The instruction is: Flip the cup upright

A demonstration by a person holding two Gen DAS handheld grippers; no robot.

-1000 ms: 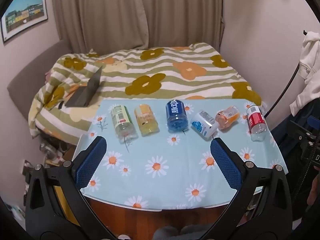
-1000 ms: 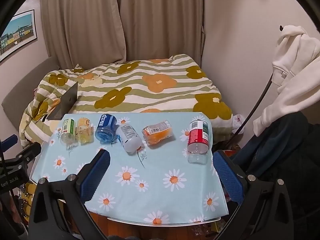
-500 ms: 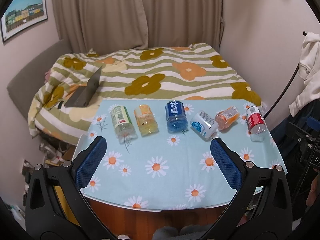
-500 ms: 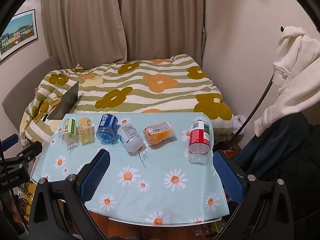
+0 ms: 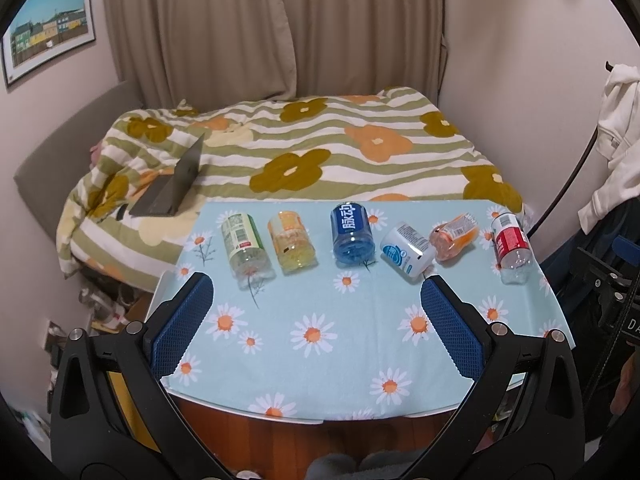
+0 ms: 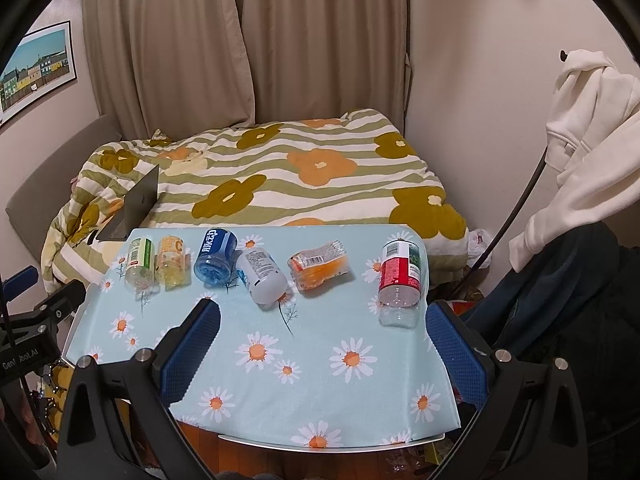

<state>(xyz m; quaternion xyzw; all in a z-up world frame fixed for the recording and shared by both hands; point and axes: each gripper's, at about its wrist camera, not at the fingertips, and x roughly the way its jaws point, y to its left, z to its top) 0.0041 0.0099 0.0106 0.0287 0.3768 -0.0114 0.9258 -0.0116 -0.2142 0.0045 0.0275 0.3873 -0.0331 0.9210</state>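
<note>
Several cut-bottle cups lie on their sides in a row on the daisy tablecloth (image 5: 320, 344): green (image 5: 242, 240), yellow (image 5: 290, 240), blue (image 5: 352, 228), white (image 5: 406, 250), orange (image 5: 454, 236) and red (image 5: 512, 242). The right wrist view shows the same row, with the red cup (image 6: 400, 276) nearest the right fingers. My left gripper (image 5: 314, 284) is open and empty above the table's near half. My right gripper (image 6: 322, 312) is open and empty, also short of the cups.
A bed with a flowered striped quilt (image 5: 320, 152) lies behind the table, with an open laptop (image 5: 172, 188) on it. A white garment (image 6: 580, 140) hangs at the right. The left gripper's body (image 6: 32, 320) shows at the left edge of the right wrist view.
Both views have shifted slightly; the cups sit a little lower and nearer in the right wrist view. No cup has moved. Both grippers stay open.
</note>
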